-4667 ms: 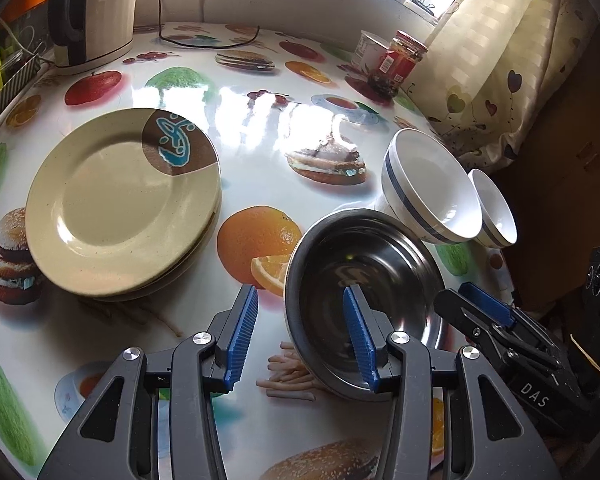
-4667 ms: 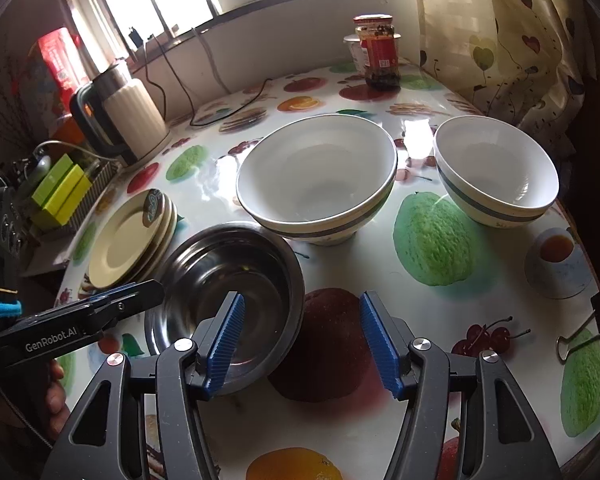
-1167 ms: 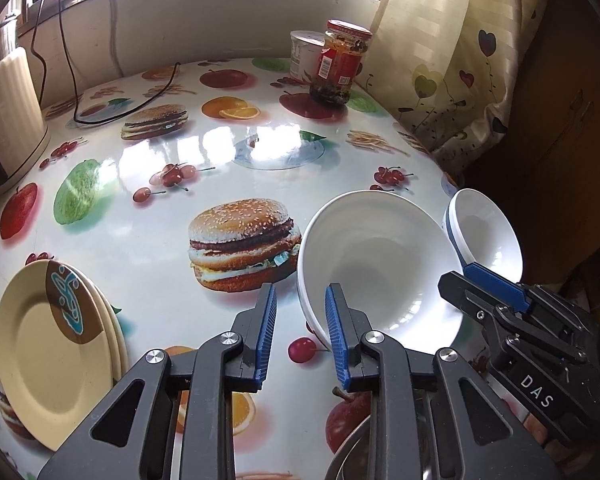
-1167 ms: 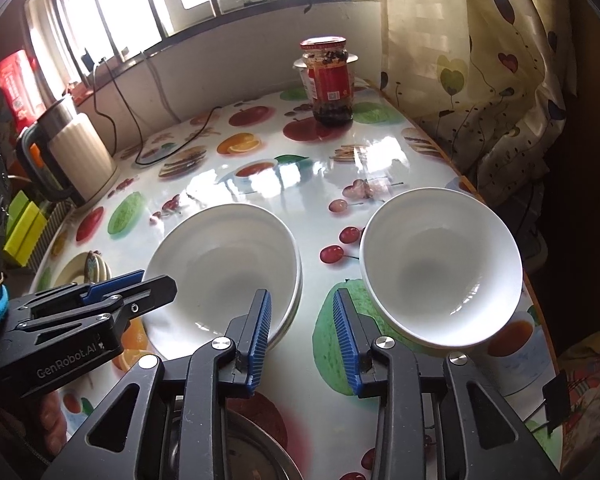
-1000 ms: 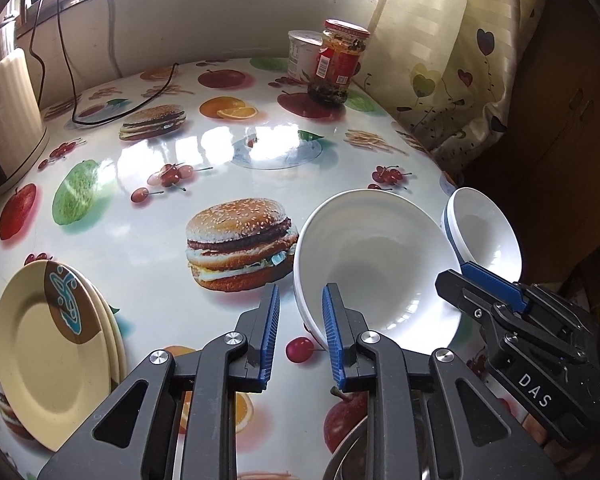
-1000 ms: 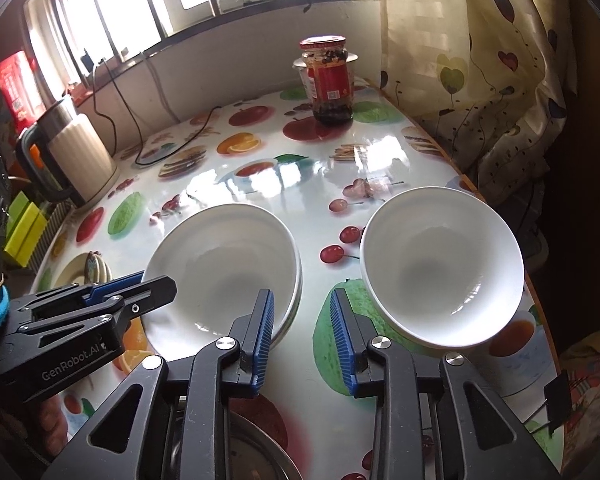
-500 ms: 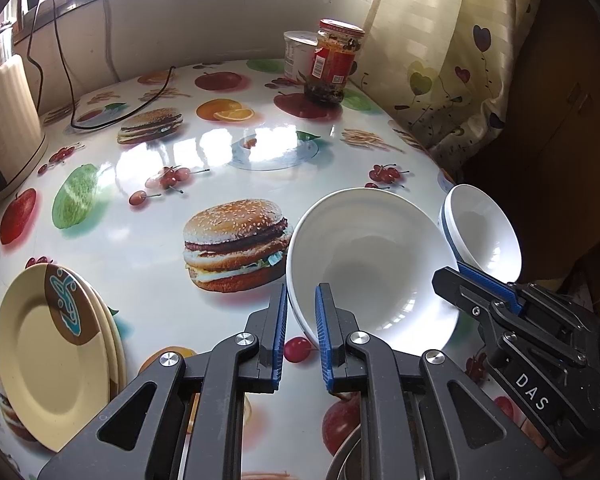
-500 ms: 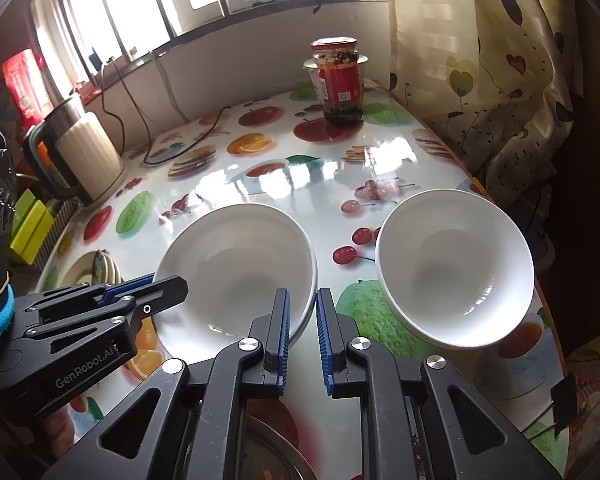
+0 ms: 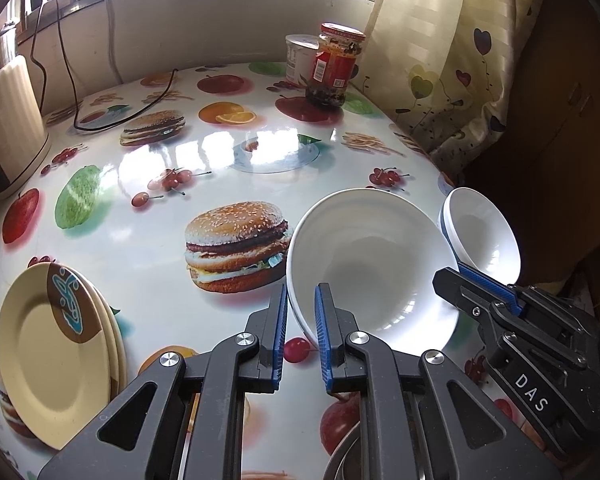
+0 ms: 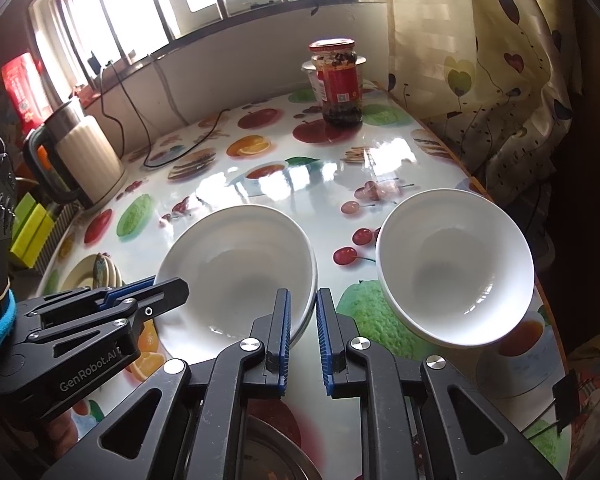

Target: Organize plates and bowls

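Observation:
A large white bowl (image 9: 364, 268) (image 10: 240, 268) stands near the front of the fruit-print table (image 9: 228, 160). My left gripper (image 9: 301, 294) (image 10: 168, 286) is shut on its near-left rim. Shut on the opposite, right-hand rim is my right gripper (image 10: 303, 294) (image 9: 452, 276). A smaller white bowl (image 9: 480, 240) (image 10: 456, 268) sits just right of it, close to the table's edge. The stack of cream plates (image 9: 48, 340) (image 10: 96, 276) lies at the left. A steel bowl (image 9: 348, 452) (image 10: 276, 456) shows partly under the grippers, at the bottom of both views.
A red-labelled jar (image 9: 336, 64) and a white tub (image 9: 300, 58) stand at the back right by the curtain (image 9: 440, 60). A cream kettle (image 10: 88, 160) with a black cable (image 9: 112, 120) is at the back left. Yellow-green boxes (image 10: 32, 232) sit left of the table.
Both pairs of jaws have narrowed from partly open until they pinch the large bowl's rim. Neither hand has shifted in the last second. Several seconds ago both were by the steel bowl.

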Motion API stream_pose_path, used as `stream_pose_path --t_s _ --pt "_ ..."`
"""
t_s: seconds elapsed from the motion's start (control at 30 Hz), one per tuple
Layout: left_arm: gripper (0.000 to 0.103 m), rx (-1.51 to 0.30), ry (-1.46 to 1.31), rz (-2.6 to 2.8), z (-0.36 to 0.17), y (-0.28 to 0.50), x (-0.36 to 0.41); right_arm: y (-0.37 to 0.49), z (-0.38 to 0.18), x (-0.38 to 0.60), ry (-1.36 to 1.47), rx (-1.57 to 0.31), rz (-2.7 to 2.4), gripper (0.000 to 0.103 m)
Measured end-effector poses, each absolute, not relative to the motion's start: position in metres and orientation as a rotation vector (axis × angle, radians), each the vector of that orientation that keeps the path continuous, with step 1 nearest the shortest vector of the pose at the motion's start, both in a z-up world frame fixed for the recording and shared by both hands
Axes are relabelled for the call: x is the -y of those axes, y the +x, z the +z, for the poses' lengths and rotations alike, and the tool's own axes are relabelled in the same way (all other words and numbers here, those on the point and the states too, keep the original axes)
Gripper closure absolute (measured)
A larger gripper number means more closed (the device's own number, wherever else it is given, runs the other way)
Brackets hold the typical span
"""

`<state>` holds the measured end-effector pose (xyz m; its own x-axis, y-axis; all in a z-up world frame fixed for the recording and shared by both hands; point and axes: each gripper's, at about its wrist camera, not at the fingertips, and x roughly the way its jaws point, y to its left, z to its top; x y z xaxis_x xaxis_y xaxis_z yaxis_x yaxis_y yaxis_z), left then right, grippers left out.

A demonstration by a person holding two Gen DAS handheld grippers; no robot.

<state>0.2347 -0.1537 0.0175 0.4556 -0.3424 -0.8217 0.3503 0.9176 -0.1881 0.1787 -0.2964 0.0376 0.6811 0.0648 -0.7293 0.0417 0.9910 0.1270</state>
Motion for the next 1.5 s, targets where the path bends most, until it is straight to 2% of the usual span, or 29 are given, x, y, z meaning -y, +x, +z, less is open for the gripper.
stream_pose_path --t_s 0.87,1.5 --pt "0.088 -0.945 -0.009 -0.474 0.054 0.176 0.144 0.119 0.074 0.286 0.131 -0.733 0.013 0.090" --pt "0.088 -0.985 -0.013 -0.503 0.043 0.127 0.136 0.058 0.068 0.278 0.153 -0.739 0.004 0.090"
